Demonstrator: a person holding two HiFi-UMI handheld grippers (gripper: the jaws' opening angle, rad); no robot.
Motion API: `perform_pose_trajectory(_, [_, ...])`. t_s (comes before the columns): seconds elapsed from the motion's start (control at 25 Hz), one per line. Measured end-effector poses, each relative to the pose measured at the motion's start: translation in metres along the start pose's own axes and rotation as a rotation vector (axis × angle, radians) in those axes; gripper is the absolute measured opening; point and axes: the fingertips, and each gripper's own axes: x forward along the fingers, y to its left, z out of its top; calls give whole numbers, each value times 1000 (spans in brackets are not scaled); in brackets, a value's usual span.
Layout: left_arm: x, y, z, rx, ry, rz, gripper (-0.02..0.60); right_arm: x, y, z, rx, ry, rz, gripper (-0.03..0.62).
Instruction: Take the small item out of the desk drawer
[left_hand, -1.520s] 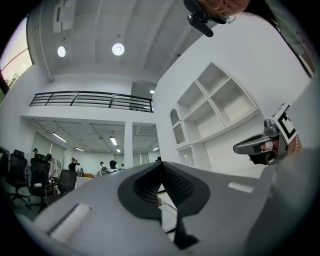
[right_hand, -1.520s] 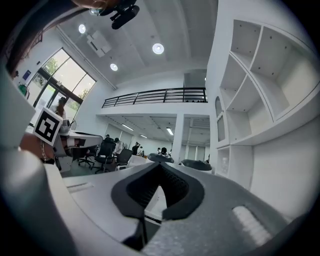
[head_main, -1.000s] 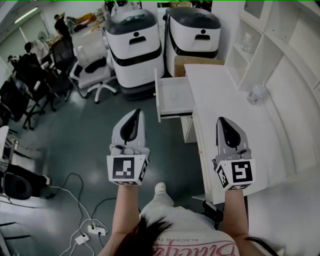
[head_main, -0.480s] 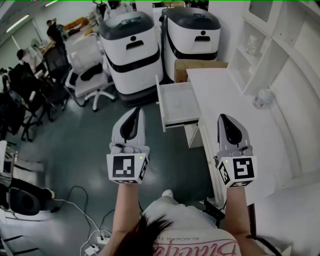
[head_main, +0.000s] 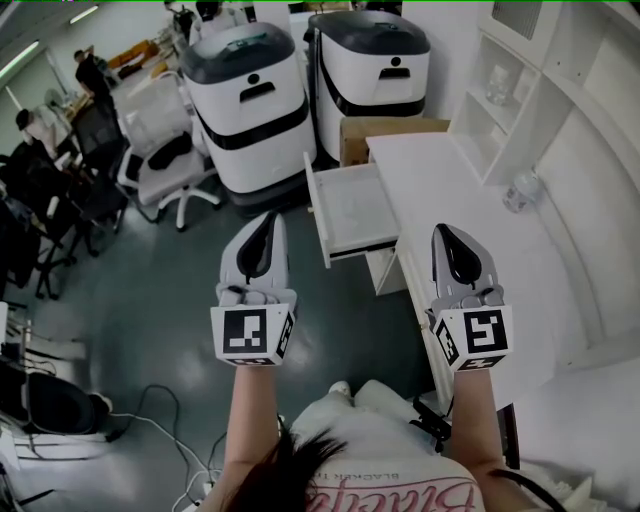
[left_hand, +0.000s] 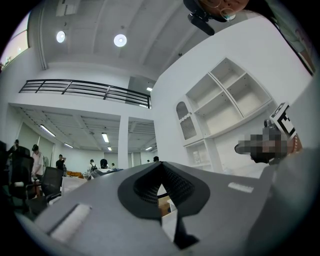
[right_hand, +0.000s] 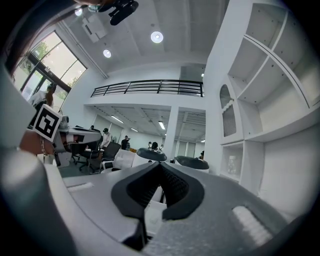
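Observation:
The white desk (head_main: 470, 230) has its drawer (head_main: 350, 208) pulled out to the left. The drawer's pale inside shows no small item that I can make out. My left gripper (head_main: 271, 218) hangs over the floor, left of the drawer's front, jaws shut and empty. My right gripper (head_main: 444, 231) hovers over the desk's near part, right of the drawer, also shut on nothing. In the left gripper view the left gripper (left_hand: 160, 165) points past the drawer toward the room. In the right gripper view the right gripper (right_hand: 160, 164) aims toward the two machines.
Two white and black machines (head_main: 250, 100) (head_main: 375, 70) stand behind the drawer, with a cardboard box (head_main: 385, 135) beside the desk. A clear jar (head_main: 520, 190) sits on the desk by the white shelves (head_main: 530, 90). Office chairs (head_main: 160, 160) and people are at the far left.
Both grippers keep their places and stay shut. The view has shifted a little, so the drawer and machines sit slightly differently, and the person's feet have moved.

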Motion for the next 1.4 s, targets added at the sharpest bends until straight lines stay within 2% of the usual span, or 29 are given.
perform_pose_trajectory(0.28, [9, 0, -7, 0, 16, -9, 11, 10, -6, -9, 23, 14, -3, 2])
perform_pose_trajectory(0.6, [38, 14, -23, 0, 28, 14, 11, 50, -14, -22, 31, 14, 18, 2])
perform_pose_trajectory(1.4, [174, 74, -65, 0, 57, 92, 11, 206, -66, -44, 51, 32, 86, 2])
